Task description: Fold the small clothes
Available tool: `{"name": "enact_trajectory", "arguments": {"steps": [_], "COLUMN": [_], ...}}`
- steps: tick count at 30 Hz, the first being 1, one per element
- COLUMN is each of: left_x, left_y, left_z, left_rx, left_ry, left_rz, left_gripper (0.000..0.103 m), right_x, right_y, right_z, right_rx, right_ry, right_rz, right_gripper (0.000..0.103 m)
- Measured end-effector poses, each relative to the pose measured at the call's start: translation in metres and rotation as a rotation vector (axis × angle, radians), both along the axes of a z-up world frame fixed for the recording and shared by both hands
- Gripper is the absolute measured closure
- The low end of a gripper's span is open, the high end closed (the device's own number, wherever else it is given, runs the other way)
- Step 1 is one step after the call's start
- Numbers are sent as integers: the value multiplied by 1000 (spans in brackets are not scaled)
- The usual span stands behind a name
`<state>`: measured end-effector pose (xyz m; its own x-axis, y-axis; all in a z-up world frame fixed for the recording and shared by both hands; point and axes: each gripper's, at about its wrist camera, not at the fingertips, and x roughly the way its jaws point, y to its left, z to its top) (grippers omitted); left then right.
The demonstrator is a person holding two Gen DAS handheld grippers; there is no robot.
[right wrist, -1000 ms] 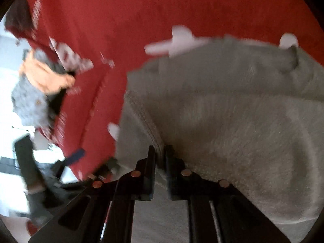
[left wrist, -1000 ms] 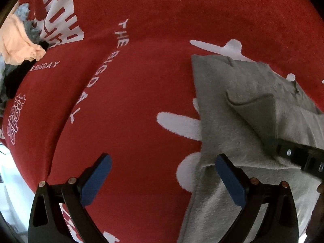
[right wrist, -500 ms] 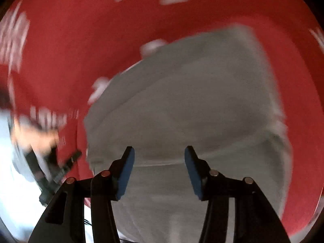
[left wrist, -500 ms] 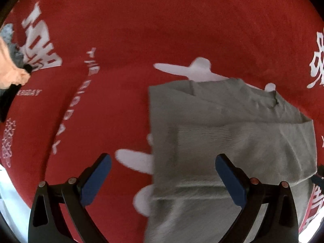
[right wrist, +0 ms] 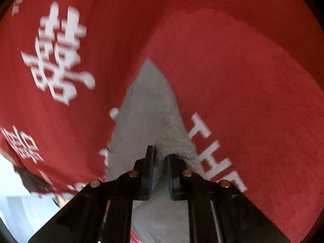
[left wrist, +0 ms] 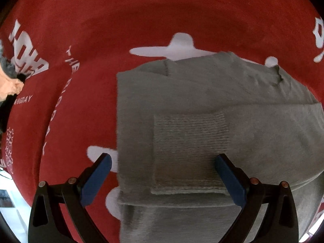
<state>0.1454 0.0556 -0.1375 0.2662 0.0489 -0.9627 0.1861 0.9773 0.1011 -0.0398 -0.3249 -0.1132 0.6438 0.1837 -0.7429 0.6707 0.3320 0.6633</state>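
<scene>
Grey sweater [left wrist: 202, 109] on red printed cloth [left wrist: 141, 20], left fingers [left wrist: 164, 174] spread wide, empty, right fingers [right wrist: 160, 172] closing on it.

Left tongs [left wrist: 163, 179] agape, right tongs [right wrist: 161, 167] closing.

Right hand-held gripper [right wrist: 161, 163] at lower centre, black arms running off the bottom edge, blue pads on the inner faces. Jaws closing, nearly together, with a fold of the grey garment [right wrist: 147, 109] pinched between them. Grey cloth rises from the pads in a narrow wedge, its tip pointing toward the top of the view; fuzzy nap along its right edge. Behind it, a red cloth [right wrist: 243, 70] with white print: a large double-character motif upper left, the letters "THE" just right of the gripper. Pale, blurred background at lower left, unreadable
</scene>
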Motion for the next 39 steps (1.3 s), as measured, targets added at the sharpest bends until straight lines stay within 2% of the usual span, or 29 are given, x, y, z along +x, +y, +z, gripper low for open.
{"name": "enact_trajectory", "arguments": {"steps": [3, 4, 5, 9, 11, 14, 17, 20, 21, 23, 25, 27, 30, 35, 39], "left_x": [-2, -2, -1, -1, 0, 3, 4, 4, 3, 2, -1, -2, 0, 3, 5], "left_y": [-12, -14, -15, -8, 0, 12, 17, 14, 12, 7, 6, 12, 19, 19, 21], "left_z": [-2, 0, 1, 3, 4, 8, 16, 18, 16, 7, -4, -6, -10, -10, -10], "left_rx": [27, 28, 27, 40, 30, 29, 8, -20, -16, 7, 3, -39, -75, -67, -79], "left_ry": [-22, -19, -15, -14, 3, 12, 7, 10, 14, 29, 48, 37, 62, 68, 101], "left_rz": [-27, -26, -25, -29, -10, 9, 10, -7, -17, -31, -34, -12, -4, -21, 14], "left_gripper": [0, 0, 0, 0, 0, 0, 0, 0, 0, 0, 0, 0, 0, 0, 0], "right_x": [-10, -12, -12, -17, -15, -11, -2, 23, 34, 59, 74, 82, 80, 69, 62], "right_y": [-10, -12, -11, -8, -5, 4, 17, 37, 45, 62, 78, 91, 95, 91, 92], "right_z": [-13, -17, -18, -10, -4, 15, 42, 55, 53, 43, 27, 3, 1, 11, 21], "right_rx": [14, 8, 4, -5, -10, -89, -226, -360, -387, -433, -461, -494, -519, -492, -496], "right_ry": [53, 42, 35, 56, 97, 186, 209, 232, 245, 286, 317, 412, 400, 402, 429], "right_rz": [-49, -57, -68, -47, -23, 58, 158, 292, 336, 430, 514, 583, 579, 583, 576], "right_gripper": [90, 96, 96, 96, 91, 86, 85, 84, 82, 63, 60, 60, 60, 59, 57]}}
